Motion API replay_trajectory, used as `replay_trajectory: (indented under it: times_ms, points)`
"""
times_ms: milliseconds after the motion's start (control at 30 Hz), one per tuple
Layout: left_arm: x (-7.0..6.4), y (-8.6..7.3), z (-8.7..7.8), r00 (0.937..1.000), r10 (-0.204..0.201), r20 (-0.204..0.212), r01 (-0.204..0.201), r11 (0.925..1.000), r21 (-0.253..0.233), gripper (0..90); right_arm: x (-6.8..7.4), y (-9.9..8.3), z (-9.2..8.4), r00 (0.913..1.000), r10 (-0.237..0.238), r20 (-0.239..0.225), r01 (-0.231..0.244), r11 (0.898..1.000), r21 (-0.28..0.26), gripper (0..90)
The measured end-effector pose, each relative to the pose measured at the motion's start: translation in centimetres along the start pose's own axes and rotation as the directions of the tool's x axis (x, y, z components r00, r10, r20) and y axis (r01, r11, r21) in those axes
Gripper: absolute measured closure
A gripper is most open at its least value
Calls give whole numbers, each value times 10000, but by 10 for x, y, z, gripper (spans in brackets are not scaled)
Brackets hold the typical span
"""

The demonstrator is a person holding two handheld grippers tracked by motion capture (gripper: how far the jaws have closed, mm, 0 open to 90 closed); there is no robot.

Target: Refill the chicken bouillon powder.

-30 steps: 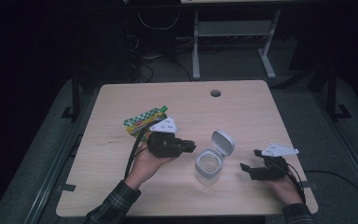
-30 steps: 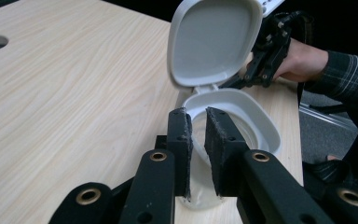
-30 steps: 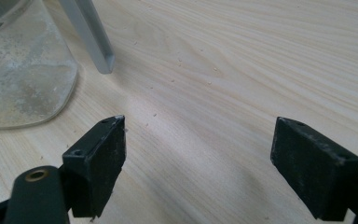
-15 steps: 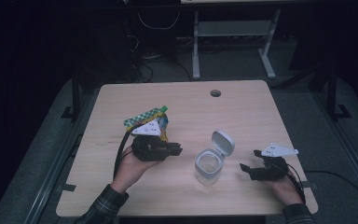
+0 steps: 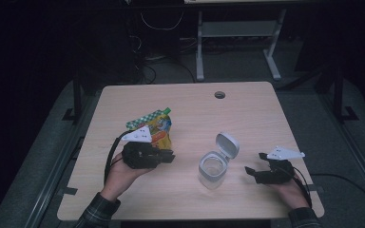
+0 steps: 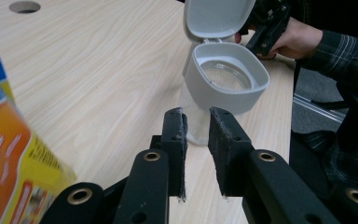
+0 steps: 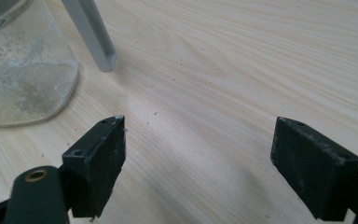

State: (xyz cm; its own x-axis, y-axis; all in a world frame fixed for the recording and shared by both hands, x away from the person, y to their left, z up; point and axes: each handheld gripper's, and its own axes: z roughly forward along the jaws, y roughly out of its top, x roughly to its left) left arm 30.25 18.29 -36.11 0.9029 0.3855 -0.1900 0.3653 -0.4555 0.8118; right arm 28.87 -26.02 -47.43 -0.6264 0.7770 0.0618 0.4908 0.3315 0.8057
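1. One clear glass jar with a grey plastic collar (image 5: 212, 169) stands on the pale wooden table (image 5: 247, 114) between the two grippers, its hinged grey lid (image 5: 227, 144) flipped up.
2. One yellow-and-orange snack pouch with a green checked top (image 5: 158, 128) lies just beyond the left gripper; its print is too blurred to read.
3. Left gripper (image 5: 169, 156): jaws a narrow gap apart, nothing between them, pointing at the jar.
4. Right gripper (image 5: 249, 171): jaws wide apart, holding nothing, near the jar.
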Motion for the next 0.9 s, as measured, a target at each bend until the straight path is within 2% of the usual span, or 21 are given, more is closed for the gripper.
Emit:
replay_trajectory:
  times_ms: [233,400,900]
  points:
    - [3,-11,-17,9995,-154,-271,157,9998,99,755,0,0,0,10000,-12,3,12,10000,-5,175]
    - [9,-20,-30,9978,-445,-494,446,9990,21,752,0,0,0,10000,-18,6,18,10000,-5,175]
    - [37,-36,-62,9889,-923,-1160,931,9957,18,695,1,0,2,10000,-38,-14,38,10000,24,175]
